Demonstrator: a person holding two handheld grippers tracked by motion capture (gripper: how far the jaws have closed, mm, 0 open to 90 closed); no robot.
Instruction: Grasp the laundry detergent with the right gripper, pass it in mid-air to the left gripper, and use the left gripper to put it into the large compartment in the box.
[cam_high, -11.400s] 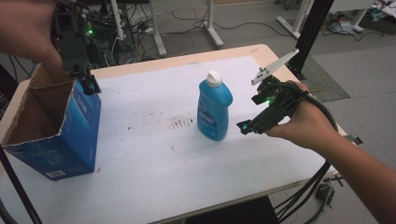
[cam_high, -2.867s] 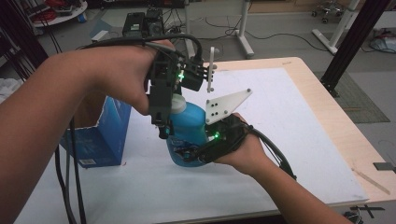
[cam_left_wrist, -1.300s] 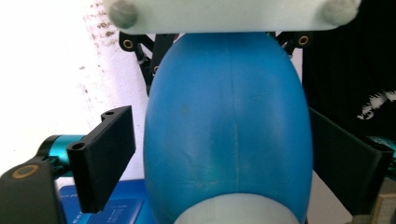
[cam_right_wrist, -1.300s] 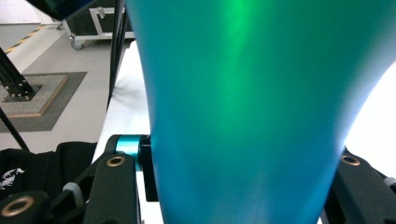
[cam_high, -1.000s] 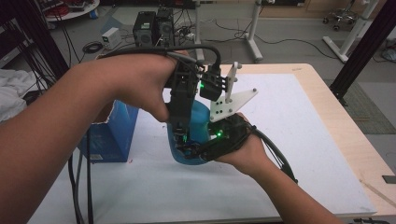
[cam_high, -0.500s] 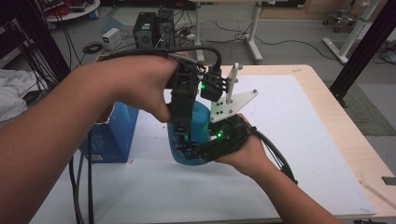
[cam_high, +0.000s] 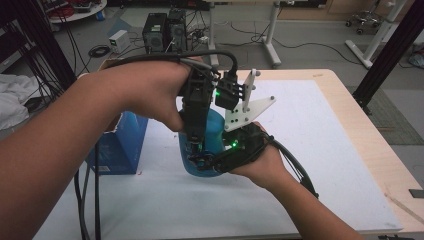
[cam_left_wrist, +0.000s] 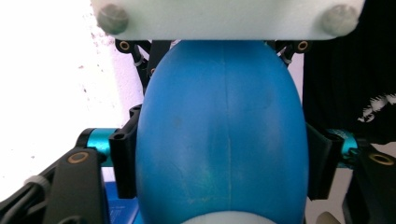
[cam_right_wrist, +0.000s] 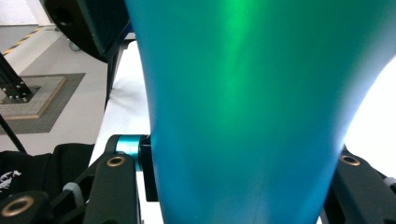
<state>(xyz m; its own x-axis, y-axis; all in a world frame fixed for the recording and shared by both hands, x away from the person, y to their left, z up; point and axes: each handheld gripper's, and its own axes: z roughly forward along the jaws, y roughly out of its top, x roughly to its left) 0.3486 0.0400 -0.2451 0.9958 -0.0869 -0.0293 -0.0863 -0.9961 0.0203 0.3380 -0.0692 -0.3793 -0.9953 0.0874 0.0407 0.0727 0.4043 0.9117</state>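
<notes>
Jaws of both grippers are clamped on the bottle (cam_high: 207, 145), which stands near the middle of the bench (cam_high: 325, 150). From above, the left gripper (cam_high: 196, 145) comes down over the bottle from the top, held by the left hand (cam_high: 150, 92), whose forearm crosses the lower left of the high view. The right gripper (cam_high: 220, 161) takes the bottle low on its side, held by the right hand (cam_high: 260, 160) (a grey plate (cam_high: 247, 110) stands up from it beside the bottle's shoulder).

In the left gripper view the bottle (cam_left_wrist: 224, 140) bulges blue between the two black jaws, each pressed flat against a flank, with a pale rim at the bottom edge of the view that may be the cap. That grey plate (cam_left_wrist: 224, 18) runs across the top of this view.

In the right gripper view the bottle (cam_right_wrist: 252, 112) rises close and wide, lit with a green glow, and the black jaws sit tight against it on both sides at the bottom of the view.

A blue box (cam_high: 120, 145) stands on the bench to the left of the bottle, partly behind the left forearm. Cables (cam_high: 295, 165) trail from the right gripper along the right wrist.
</notes>
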